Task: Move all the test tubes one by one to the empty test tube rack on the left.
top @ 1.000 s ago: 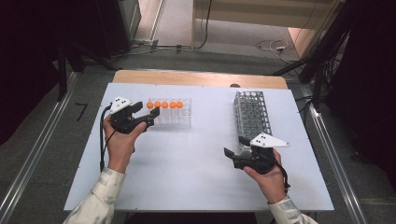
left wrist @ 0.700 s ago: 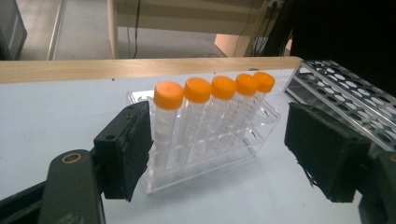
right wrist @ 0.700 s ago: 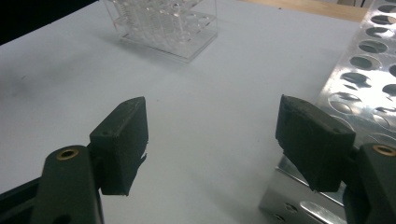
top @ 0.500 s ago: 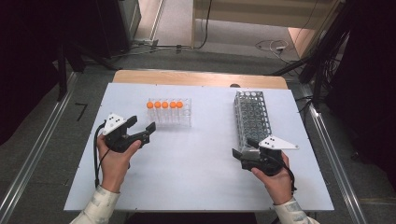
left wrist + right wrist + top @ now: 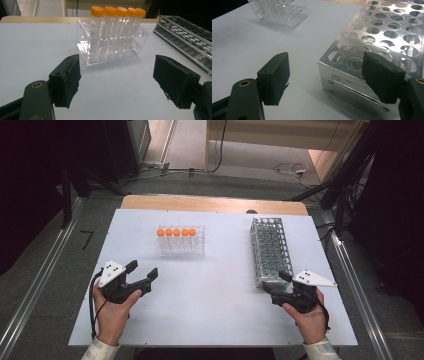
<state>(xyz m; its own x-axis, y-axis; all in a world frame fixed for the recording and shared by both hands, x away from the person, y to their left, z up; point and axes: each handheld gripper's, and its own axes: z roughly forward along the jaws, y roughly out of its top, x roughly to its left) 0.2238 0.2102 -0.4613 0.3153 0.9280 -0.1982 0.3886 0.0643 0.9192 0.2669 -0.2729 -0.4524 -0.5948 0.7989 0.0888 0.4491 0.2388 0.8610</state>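
Left tool [image 5: 142, 276]: jaws wide and just opened further, nothing between them. The clear rack [image 5: 181, 251] of upright orange-capped tubes [image 5: 117, 27] lies ahead, apart. Right tool [image 5: 275, 285], likewise opening, empty, sits at the metal rack [image 5: 270, 251] corner.

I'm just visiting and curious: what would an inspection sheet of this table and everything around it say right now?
Surface: white tabletop, bare between the two racks.
Job's things: clear rack holding five orange-capped tubes, upright in one row; metal rack, its visible holes empty.
Clutter: nothing seen.
Grippers: left claw open, nothing between its jaws, pointing toward the clear rack; right claw open, nothing between its jaws, at the metal rack's near end. Both have just been opening.
Cables: black cable looping from the left claw; more cables on the floor beyond.
Surroundings: metal rails on the floor either side, dark equipment behind.
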